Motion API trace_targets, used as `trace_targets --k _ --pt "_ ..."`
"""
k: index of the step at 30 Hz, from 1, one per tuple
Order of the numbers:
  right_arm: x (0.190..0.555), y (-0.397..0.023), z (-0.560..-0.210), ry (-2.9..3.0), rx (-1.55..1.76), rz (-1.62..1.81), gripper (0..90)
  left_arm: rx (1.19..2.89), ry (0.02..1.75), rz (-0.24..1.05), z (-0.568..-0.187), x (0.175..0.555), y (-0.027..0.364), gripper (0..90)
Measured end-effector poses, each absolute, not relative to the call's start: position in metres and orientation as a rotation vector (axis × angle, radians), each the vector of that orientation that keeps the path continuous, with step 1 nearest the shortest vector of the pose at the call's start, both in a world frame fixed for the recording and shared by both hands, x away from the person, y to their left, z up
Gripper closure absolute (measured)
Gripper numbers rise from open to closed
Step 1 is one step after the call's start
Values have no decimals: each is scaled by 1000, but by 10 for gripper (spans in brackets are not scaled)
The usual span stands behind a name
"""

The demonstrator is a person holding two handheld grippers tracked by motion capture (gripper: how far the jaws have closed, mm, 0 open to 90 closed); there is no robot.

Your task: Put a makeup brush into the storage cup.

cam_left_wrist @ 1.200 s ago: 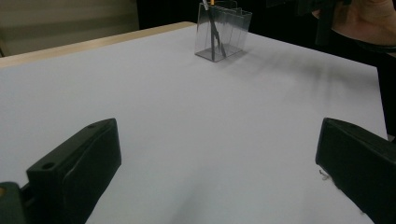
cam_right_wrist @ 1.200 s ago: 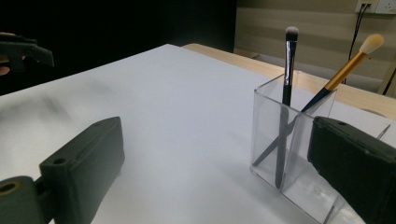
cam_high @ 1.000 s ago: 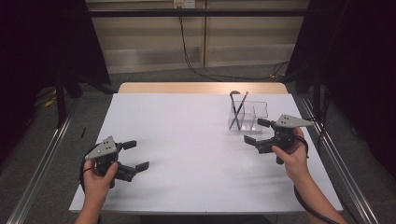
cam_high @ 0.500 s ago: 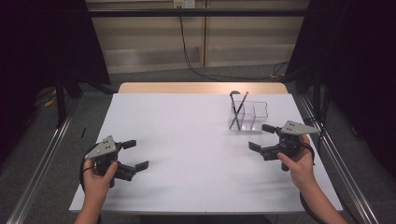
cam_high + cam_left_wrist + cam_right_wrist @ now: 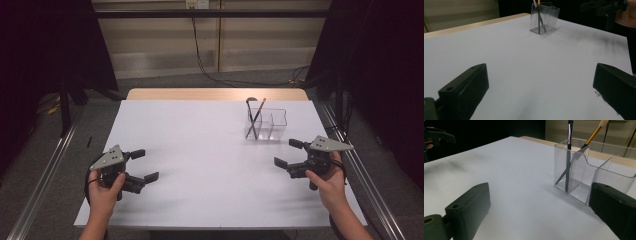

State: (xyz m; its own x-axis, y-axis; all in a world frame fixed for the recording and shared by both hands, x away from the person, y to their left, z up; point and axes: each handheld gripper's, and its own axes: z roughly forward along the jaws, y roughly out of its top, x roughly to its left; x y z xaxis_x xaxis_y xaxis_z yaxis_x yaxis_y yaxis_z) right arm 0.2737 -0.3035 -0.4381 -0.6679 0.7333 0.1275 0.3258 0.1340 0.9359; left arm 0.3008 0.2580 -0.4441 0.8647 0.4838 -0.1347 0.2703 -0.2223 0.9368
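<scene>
- Clear plastic is what the two-compartment holder (image 5: pixel 266 124) is made of; it is seen standing upright toward the far right of the white worktop (image 5: pixel 200 150).
- Two slim tools are held in its left compartment, as seen from above: a dark-handled brush (image 5: pixel 568 155) and a yellow-handled brush (image 5: pixel 592 135), crossed and leaning against the walls.
- Its other compartment is seen empty in the right gripper view.
- At the right edge of the worktop, the right gripper (image 5: pixel 290 153) is held by a hand (image 5: pixel 331 182), with its jaws spread wide and nothing between them.
- It is positioned near the holder, on the person's side of it, without contact.
- At the near left of the worktop, the left gripper (image 5: pixel 144 165) is held by the other hand (image 5: pixel 104 192), its jaws likewise spread wide and empty.
- Well apart from the holder, it is pointed across the bare worktop toward it, as the left gripper view shows.
</scene>
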Motion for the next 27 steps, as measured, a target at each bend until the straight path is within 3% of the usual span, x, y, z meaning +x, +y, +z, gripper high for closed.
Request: trace_targets --k 27 --pt "245 -324 -451 2051 1071 1490 37 1821 558 218 -444 303 256 1"
